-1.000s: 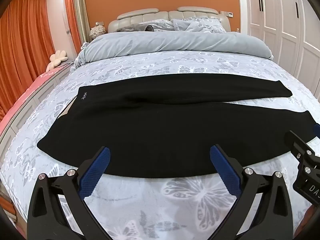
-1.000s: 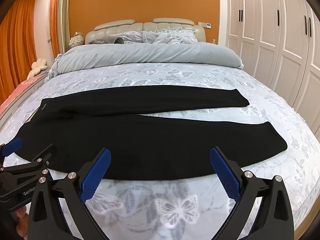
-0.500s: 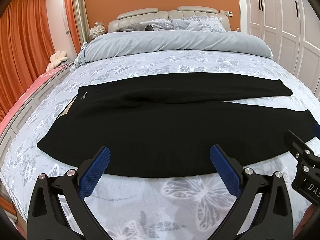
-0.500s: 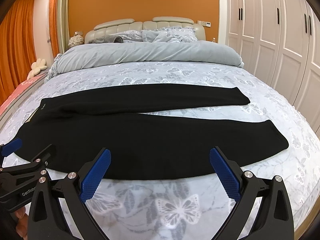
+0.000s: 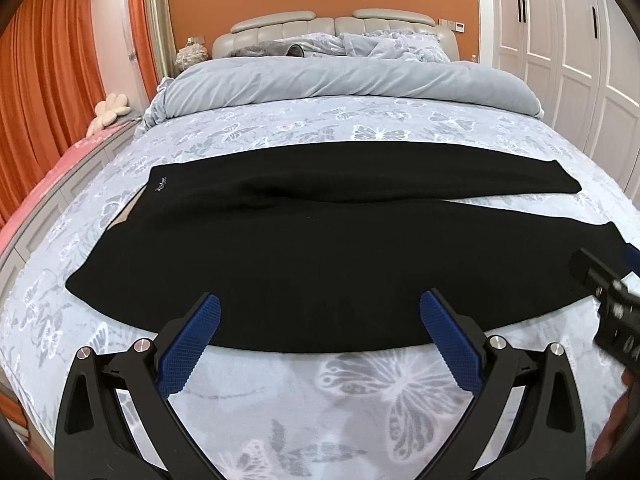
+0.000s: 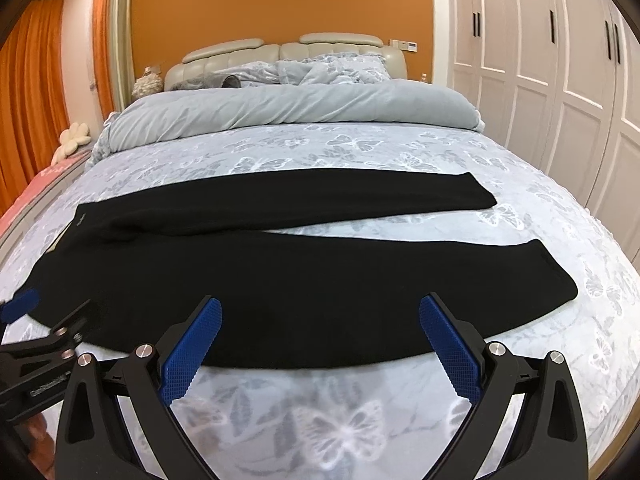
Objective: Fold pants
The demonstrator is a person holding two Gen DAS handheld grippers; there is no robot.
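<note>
Black pants [image 5: 320, 240] lie flat across the bed, waistband at the left, both legs spread apart toward the right; they also show in the right wrist view [image 6: 300, 276]. My left gripper [image 5: 320, 320] is open and empty, hovering over the pants' near edge. My right gripper [image 6: 320, 320] is open and empty, over the near leg's edge. The right gripper also shows at the right edge of the left wrist view [image 5: 612, 296]. The left gripper also shows at the lower left of the right wrist view [image 6: 44, 340].
The bed [image 5: 360, 400] has a grey butterfly-print cover. A rolled grey duvet [image 5: 340, 80] and pillows lie at the head. White wardrobe doors [image 6: 560, 80] stand on the right, orange curtains [image 5: 40, 80] on the left.
Both grippers have drifted slightly forward toward the pants' near edge. The pants have not moved.
</note>
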